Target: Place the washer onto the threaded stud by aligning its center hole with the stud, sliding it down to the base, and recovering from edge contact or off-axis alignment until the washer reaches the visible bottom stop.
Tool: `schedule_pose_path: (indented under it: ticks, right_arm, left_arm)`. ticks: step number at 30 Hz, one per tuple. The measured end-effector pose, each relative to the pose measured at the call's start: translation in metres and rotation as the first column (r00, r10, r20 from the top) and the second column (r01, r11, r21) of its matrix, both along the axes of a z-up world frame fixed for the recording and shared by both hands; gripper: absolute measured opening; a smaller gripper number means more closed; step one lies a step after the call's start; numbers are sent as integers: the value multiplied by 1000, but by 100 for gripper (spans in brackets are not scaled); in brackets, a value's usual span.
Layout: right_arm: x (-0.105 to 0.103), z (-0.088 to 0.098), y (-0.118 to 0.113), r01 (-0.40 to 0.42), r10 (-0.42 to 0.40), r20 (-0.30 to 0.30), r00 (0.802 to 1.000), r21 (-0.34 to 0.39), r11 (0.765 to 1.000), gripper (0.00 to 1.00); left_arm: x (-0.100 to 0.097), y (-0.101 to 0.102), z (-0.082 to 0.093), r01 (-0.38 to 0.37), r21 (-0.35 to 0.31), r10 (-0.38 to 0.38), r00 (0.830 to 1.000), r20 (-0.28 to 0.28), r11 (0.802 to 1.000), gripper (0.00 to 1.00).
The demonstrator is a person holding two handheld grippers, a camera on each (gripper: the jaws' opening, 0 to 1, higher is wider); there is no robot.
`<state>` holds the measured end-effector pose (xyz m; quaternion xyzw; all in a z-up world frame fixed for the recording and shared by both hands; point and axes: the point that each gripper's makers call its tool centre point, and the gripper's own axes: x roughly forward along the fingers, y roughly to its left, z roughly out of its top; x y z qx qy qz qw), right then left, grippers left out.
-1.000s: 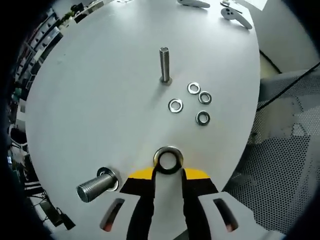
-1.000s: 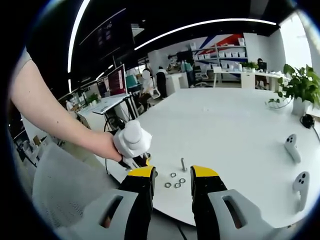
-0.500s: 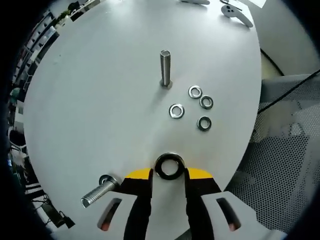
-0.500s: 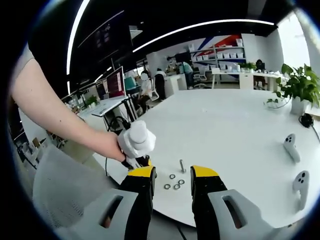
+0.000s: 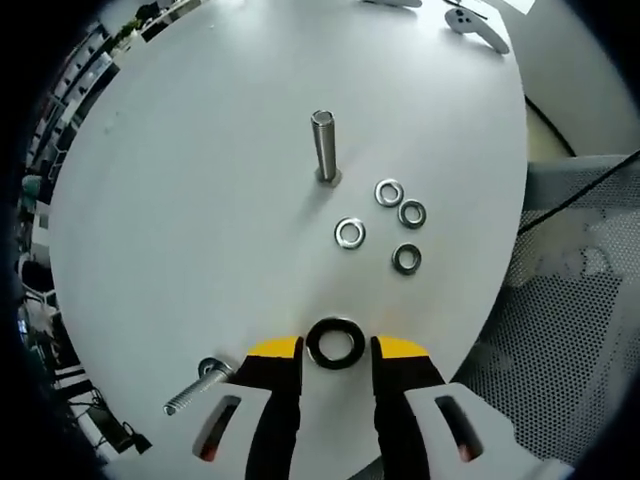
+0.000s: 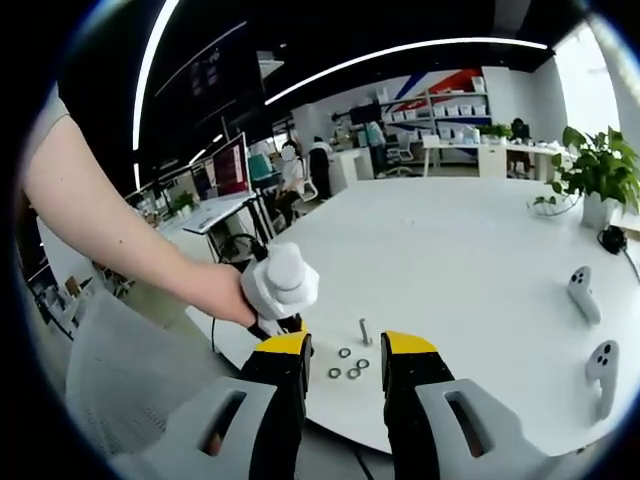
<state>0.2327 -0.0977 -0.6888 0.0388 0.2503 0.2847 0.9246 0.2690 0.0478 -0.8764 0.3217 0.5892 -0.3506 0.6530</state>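
A dark washer (image 5: pixel 335 343) sits pinched between the yellow tips of the left gripper (image 5: pixel 336 348), its hole facing up, over the near part of the round white table (image 5: pixel 180 200). The jaws are closed just to the washer's width. The upright threaded stud (image 5: pixel 323 146) stands well apart from it, farther in toward the middle of the table, with bare white surface in between. Beside the stud's base lie four loose washers (image 5: pixel 388 222), close together but not stacked. A second bolt (image 5: pixel 195 385) lies on its side close to the table's near edge, just left of the gripper. To the right the table edge drops off to a mesh chair (image 5: pixel 560 300).

In the right gripper view, the right gripper (image 6: pixel 345 350) is held back off the table edge, jaws parted with nothing between them.
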Motion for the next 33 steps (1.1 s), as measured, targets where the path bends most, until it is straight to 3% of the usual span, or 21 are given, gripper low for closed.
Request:
schedule_pose_path:
  ticks: [12,20,26,33]
  right_arm:
    - [0,0,-1,1,-1,-3,1000,-3,1000,30]
    - [0,-1,-1,-1,1,-7,1000,-6,1000,30]
    - [0,-2,-1,-2,2,-13,1000,-6,1000,30]
    - [0,-3,-1,-4,4,-15,1000,-9,1000,30]
  left_arm:
    - [1,1,0,-15,4,15,1000,-2,1000,20]
    - [-2,4,2,0,-75,4,998,56,997,20]
    - [-5,11,1,27,-71,-22,997,67,997,19]
    - [-1,19,14,14,-95,-4,994,105,995,19]
